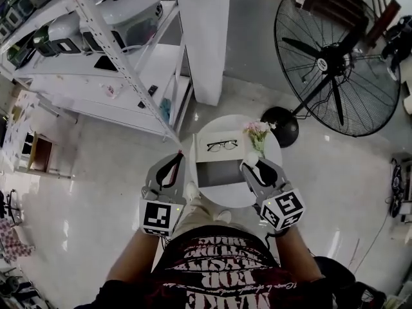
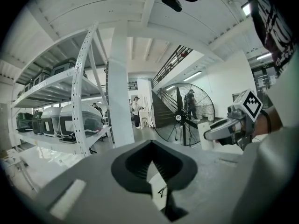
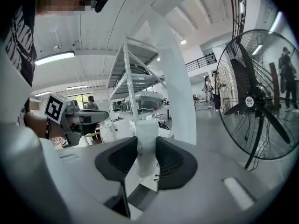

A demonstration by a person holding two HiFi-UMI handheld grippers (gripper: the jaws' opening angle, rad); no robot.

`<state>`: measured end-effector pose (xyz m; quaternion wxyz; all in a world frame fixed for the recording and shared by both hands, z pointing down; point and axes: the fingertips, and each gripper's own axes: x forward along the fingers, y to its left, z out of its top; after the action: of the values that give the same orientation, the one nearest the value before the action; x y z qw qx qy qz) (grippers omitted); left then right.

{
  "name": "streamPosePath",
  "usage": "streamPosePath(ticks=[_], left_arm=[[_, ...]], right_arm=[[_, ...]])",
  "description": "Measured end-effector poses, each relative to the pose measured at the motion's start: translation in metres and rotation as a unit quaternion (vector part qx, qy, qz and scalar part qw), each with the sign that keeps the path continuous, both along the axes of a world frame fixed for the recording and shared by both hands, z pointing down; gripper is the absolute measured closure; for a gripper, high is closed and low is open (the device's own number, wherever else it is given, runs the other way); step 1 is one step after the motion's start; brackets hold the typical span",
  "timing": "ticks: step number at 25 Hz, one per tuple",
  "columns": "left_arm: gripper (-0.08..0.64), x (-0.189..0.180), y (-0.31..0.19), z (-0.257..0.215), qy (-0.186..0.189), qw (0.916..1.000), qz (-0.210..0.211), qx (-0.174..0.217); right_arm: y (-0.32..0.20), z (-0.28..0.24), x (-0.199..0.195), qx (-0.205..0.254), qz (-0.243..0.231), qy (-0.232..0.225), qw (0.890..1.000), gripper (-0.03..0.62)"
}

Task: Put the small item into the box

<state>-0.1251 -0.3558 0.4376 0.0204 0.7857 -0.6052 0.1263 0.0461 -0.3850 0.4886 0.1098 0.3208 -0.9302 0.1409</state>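
The right gripper (image 3: pixel 147 154) clamps a small white item (image 3: pixel 147 130) upright between its dark pads (a little bottle, by the look). The left gripper (image 3: pixel 100 116) hangs at the left, white shelving (image 3: pixel 133 85) stands behind, and a big floor fan (image 3: pixel 256 101) stands at the right.

The shirt (image 1: pixel 225 266) bears large white lettering, too warped to read.

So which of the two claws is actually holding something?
The right gripper: a small white item sits clamped between its jaws. The left gripper is shut on nothing.
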Motion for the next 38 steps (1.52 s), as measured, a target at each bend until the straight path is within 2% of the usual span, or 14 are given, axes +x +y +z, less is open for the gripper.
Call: streamPosePath(ticks=[8, 12, 19, 30, 38], left_arm=[[0.56, -0.014, -0.012, 0.01, -0.003, 1.0, 0.001, -0.006], [0.56, -0.014, -0.015, 0.007, -0.018, 0.9997, 0.013, 0.008], [0.56, -0.017, -0.015, 0.031, -0.008, 0.9998, 0.013, -0.015], [0.56, -0.014, -0.024, 0.032, -0.024, 0.9991, 0.033, -0.01], [0.56, -0.02, -0.036, 0.036, -0.023, 0.999, 0.035, -0.016]], right_arm=[[-0.003, 0.056, -0.013, -0.051, -0.003, 0.023, 0.998, 0.442], [-0.003, 0.085, -0.02, -0.074, -0.007, 0.036, 0.997, 0.442], [-0.002, 0.133, -0.025, -0.109, -0.008, 0.052, 0.993, 0.442], [-0.005, 0.218, -0.02, -0.179, 0.001, 0.097, 0.979, 0.442], [-0.009, 0.268, -0.012, -0.219, 0.011, 0.13, 0.967, 0.442]])
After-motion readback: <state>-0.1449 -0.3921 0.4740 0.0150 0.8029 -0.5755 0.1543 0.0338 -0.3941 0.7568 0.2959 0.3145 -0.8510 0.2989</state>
